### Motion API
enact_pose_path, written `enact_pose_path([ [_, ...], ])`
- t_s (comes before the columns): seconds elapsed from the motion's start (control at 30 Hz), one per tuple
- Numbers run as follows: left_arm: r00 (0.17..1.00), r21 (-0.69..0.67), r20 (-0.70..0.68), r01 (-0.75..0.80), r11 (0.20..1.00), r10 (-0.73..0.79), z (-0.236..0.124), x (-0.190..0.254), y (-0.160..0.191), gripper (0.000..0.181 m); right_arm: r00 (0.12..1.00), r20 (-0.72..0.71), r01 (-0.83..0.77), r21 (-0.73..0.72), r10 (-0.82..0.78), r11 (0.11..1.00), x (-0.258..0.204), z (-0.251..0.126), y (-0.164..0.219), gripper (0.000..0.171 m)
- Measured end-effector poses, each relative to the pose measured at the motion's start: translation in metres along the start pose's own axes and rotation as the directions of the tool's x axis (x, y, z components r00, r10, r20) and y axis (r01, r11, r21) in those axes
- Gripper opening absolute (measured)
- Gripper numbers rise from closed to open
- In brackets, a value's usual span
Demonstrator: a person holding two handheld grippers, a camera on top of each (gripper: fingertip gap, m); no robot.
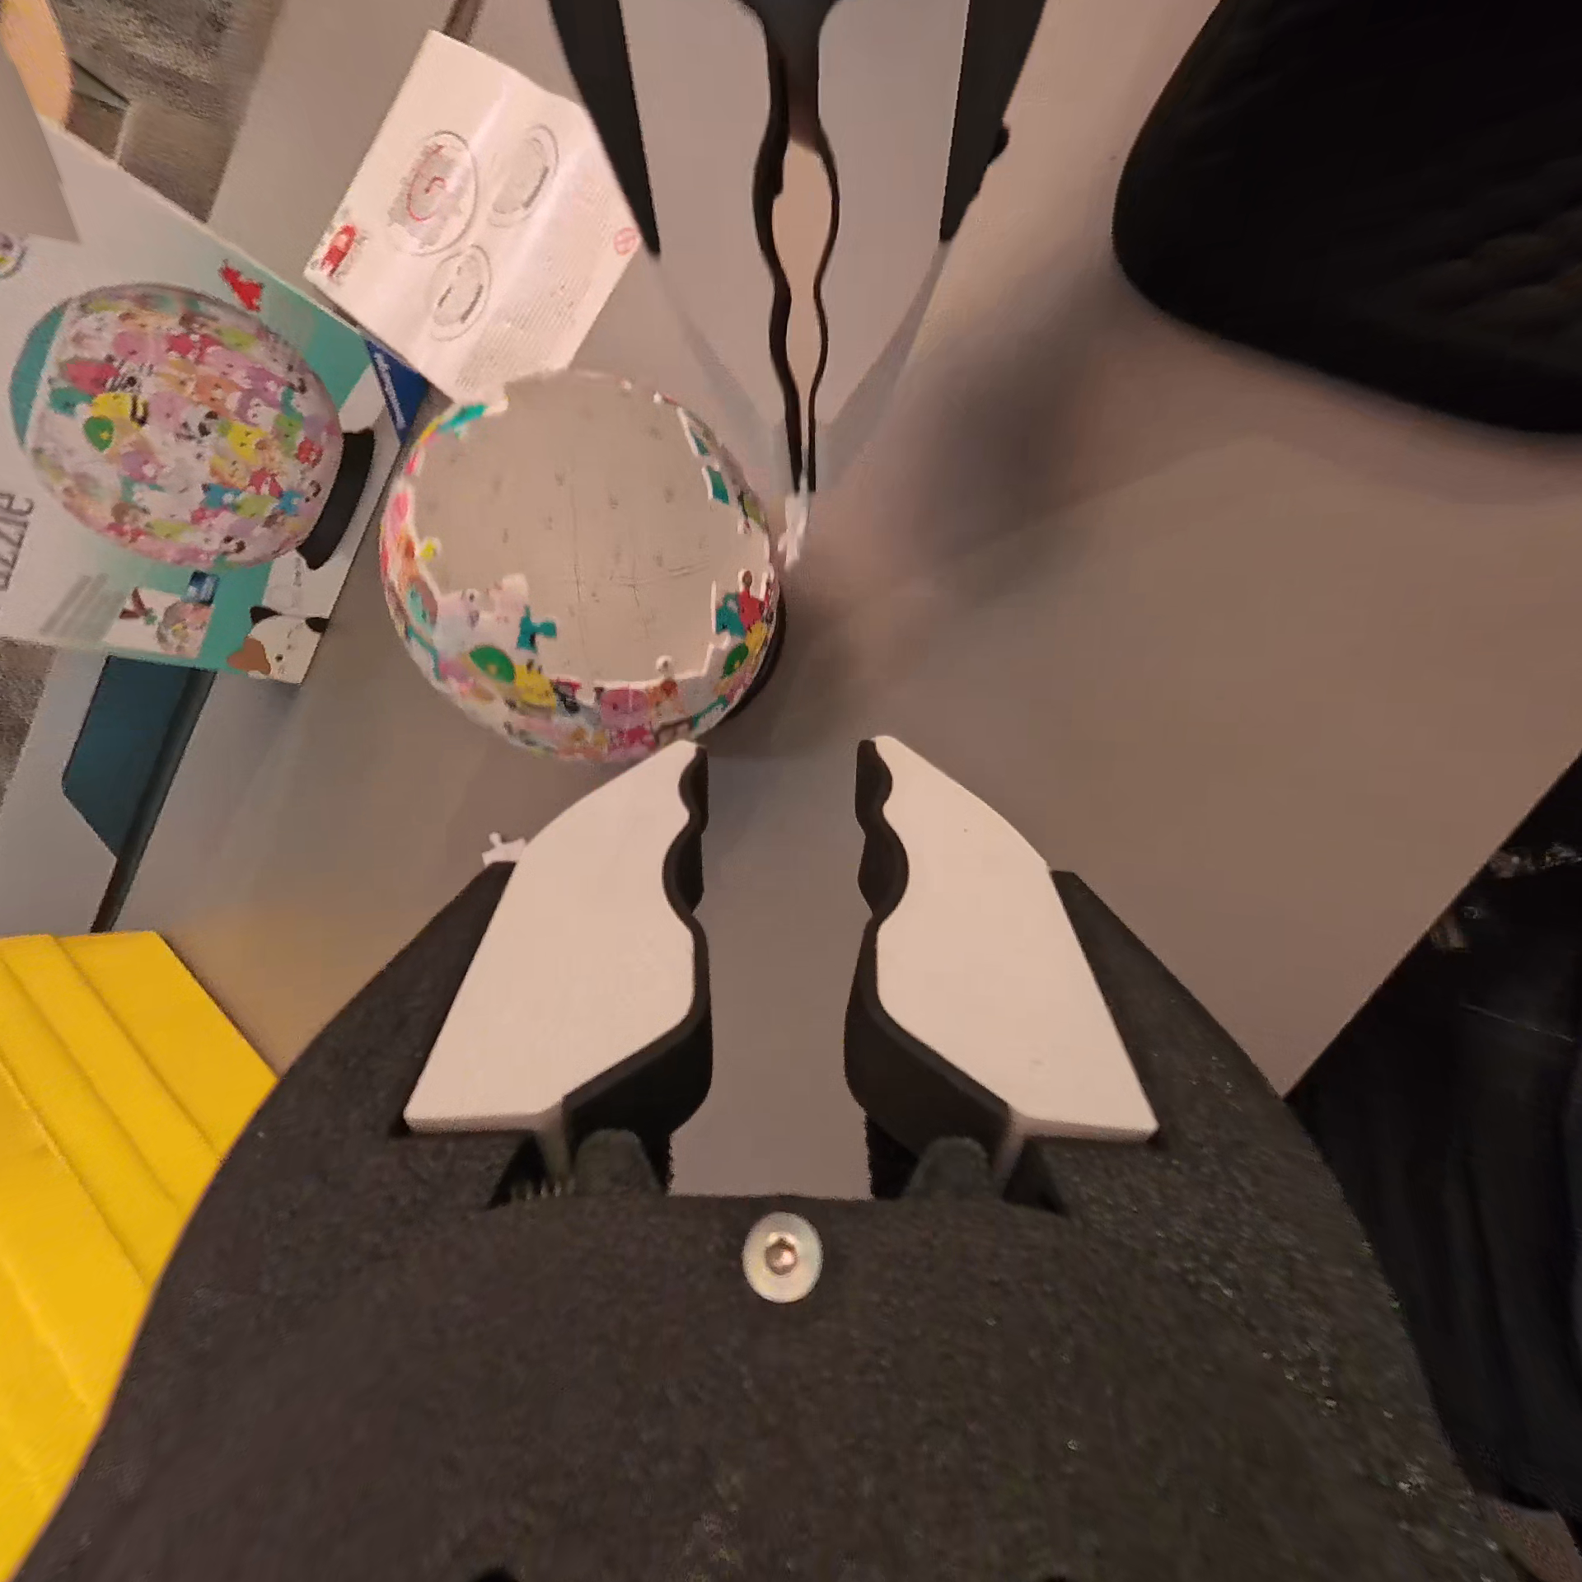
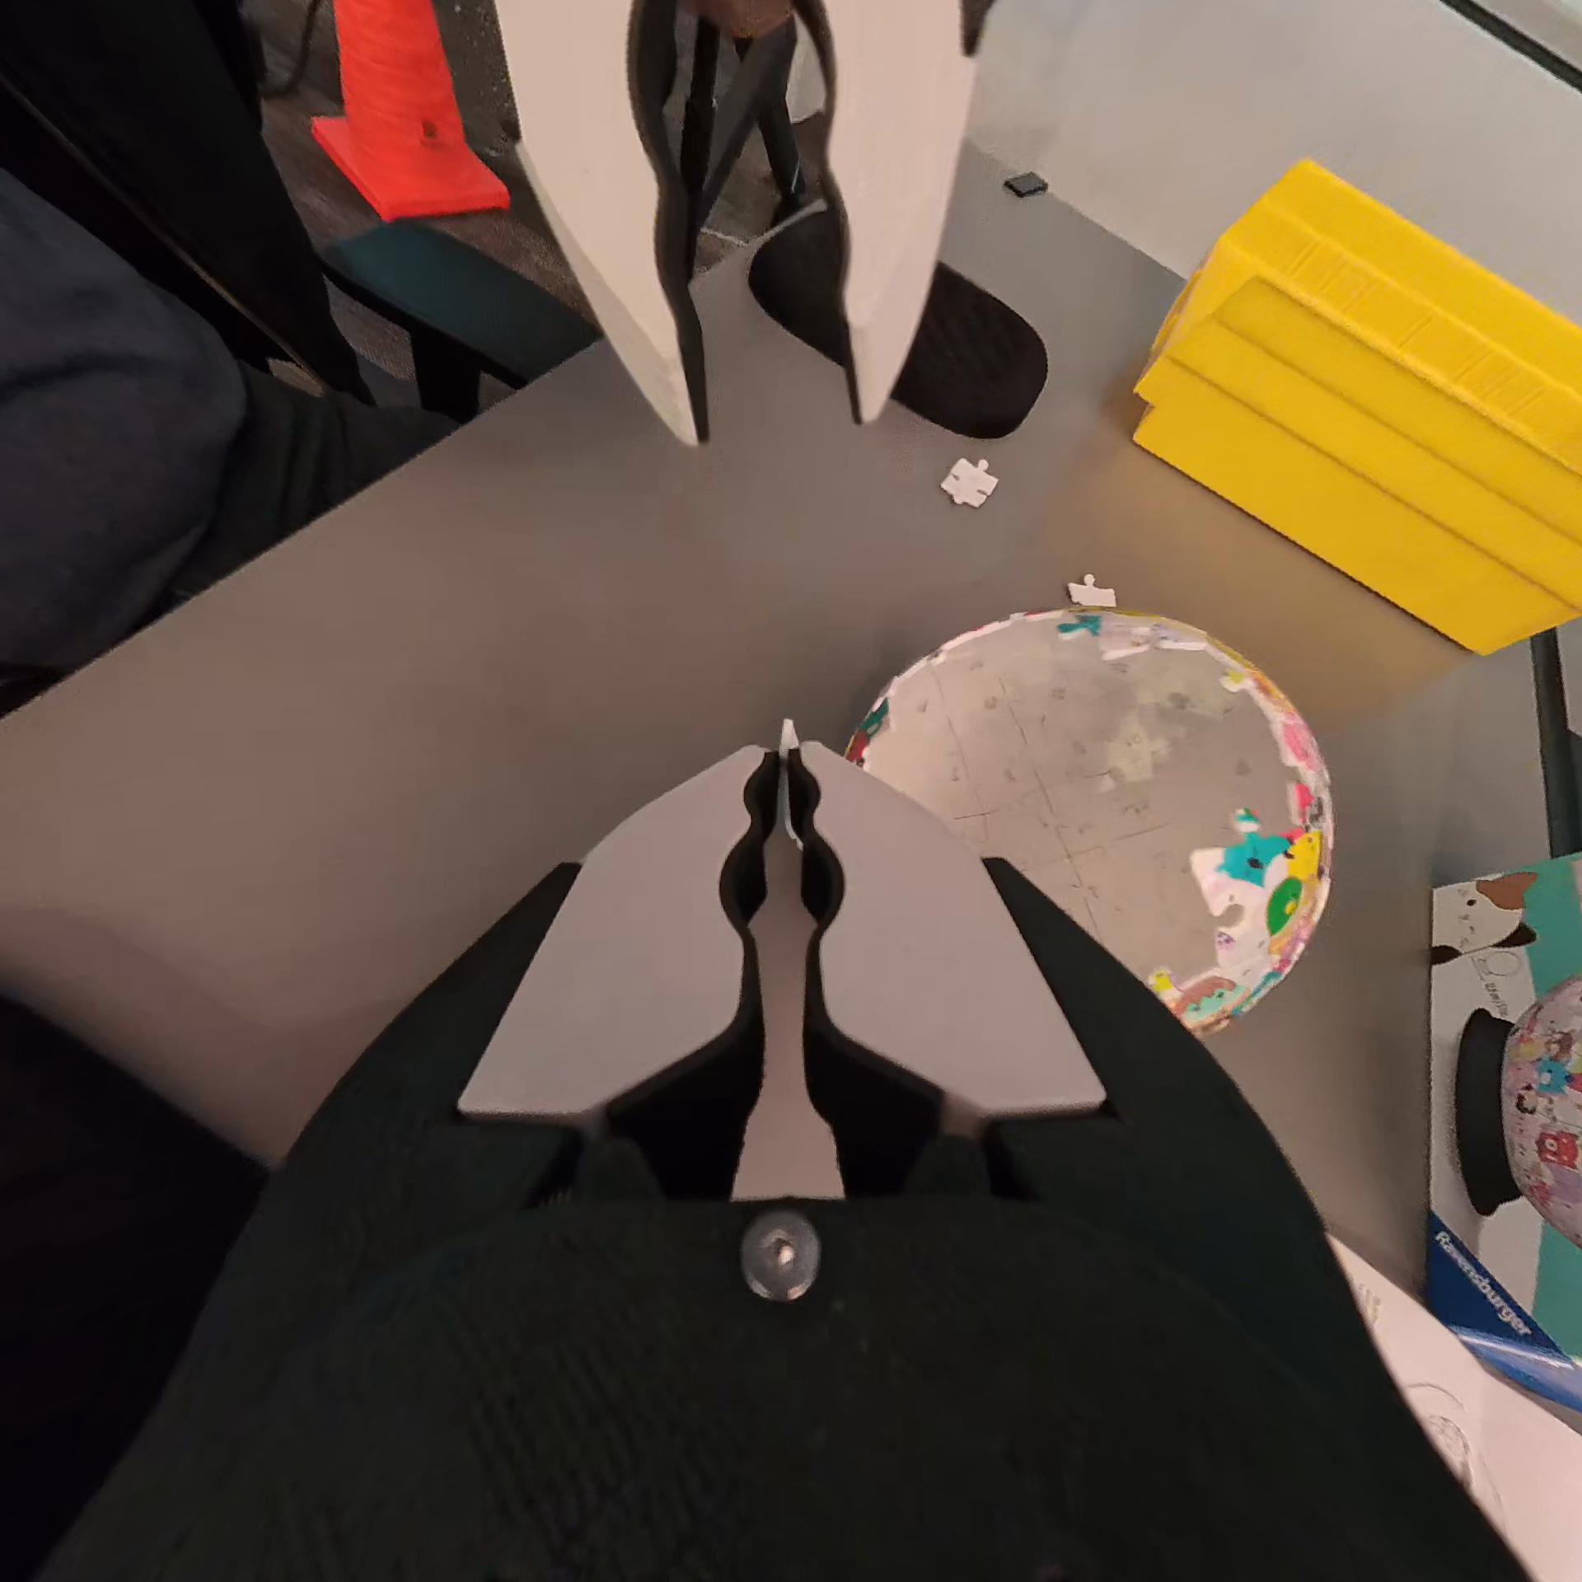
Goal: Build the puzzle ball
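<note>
The half-built puzzle ball sits on the grey table on a black stand; its coloured shell is open at the top and shows the pale inside. It also shows in the right wrist view. My left gripper is open and empty, just right of and nearer than the ball. My right gripper is shut on a white puzzle piece, held edge-on left of the ball; it shows from the far side in the left wrist view. Two loose white pieces lie on the table.
The puzzle box and an instruction sheet lie left of the ball. A yellow box stands at the table edge. A black chair is beside the table. An orange cone stands on the floor. Tip to tip, the grippers are about 7 cm apart.
</note>
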State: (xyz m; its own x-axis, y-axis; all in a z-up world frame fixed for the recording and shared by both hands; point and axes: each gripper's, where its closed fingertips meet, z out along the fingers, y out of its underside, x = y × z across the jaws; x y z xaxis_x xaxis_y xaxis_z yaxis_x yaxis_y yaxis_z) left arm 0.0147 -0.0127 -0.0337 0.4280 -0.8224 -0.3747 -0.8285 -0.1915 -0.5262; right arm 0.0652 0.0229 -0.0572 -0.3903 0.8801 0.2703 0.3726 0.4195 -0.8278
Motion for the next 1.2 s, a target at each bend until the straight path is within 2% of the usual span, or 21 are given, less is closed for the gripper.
enact_pose_path([
  [0.17, 0.996, 0.045, 0.012, 0.092, 0.995, -0.093, -0.016, 0.005, 0.028, 0.033, 0.999, 0.036, -0.037, 0.003, 0.037, 0.999, -0.005, -0.011, 0.000, 0.003],
  [0.37, 0.981, 0.199, -0.003, 0.192, 0.961, -0.195, -0.018, 0.029, 0.043, 0.031, 0.995, 0.057, -0.089, 0.017, 0.088, 0.996, -0.013, -0.025, -0.007, 0.003],
  [0.5, 0.961, 0.351, -0.008, 0.260, 0.900, -0.275, -0.003, 0.049, 0.029, 0.026, 0.966, 0.177, -0.206, 0.091, 0.188, 0.974, -0.034, -0.026, -0.025, 0.003],
  [0.63, 0.958, 0.442, -0.029, 0.270, 0.855, -0.287, 0.023, 0.064, 0.007, 0.027, 0.927, 0.267, -0.322, 0.209, 0.263, 0.923, -0.054, -0.021, -0.040, 0.003],
  [0.73, 0.945, 0.473, -0.138, 0.326, 0.818, -0.297, 0.042, 0.077, -0.007, 0.033, 0.909, 0.289, -0.379, 0.275, 0.300, 0.884, -0.067, -0.012, -0.037, 0.003],
  [0.83, 0.931, 0.499, -0.214, 0.363, 0.787, -0.295, 0.054, 0.087, -0.020, 0.031, 0.905, 0.298, -0.381, 0.258, 0.302, 0.888, -0.074, -0.002, -0.033, 0.003],
  [0.93, 0.931, 0.523, -0.203, 0.365, 0.770, -0.304, 0.056, 0.084, -0.026, 0.023, 0.892, 0.335, -0.400, 0.267, 0.305, 0.877, -0.078, 0.000, -0.038, 0.003],
  [1.03, 0.926, 0.549, -0.243, 0.378, 0.746, -0.290, 0.051, 0.089, -0.031, 0.006, 0.901, 0.320, -0.383, 0.266, 0.294, 0.885, -0.079, 0.001, -0.040, 0.003],
  [1.2, 0.929, 0.553, -0.236, 0.369, 0.747, -0.285, 0.046, 0.091, -0.028, 0.006, 0.880, 0.349, -0.427, 0.284, 0.322, 0.859, -0.078, -0.005, -0.042, 0.003],
])
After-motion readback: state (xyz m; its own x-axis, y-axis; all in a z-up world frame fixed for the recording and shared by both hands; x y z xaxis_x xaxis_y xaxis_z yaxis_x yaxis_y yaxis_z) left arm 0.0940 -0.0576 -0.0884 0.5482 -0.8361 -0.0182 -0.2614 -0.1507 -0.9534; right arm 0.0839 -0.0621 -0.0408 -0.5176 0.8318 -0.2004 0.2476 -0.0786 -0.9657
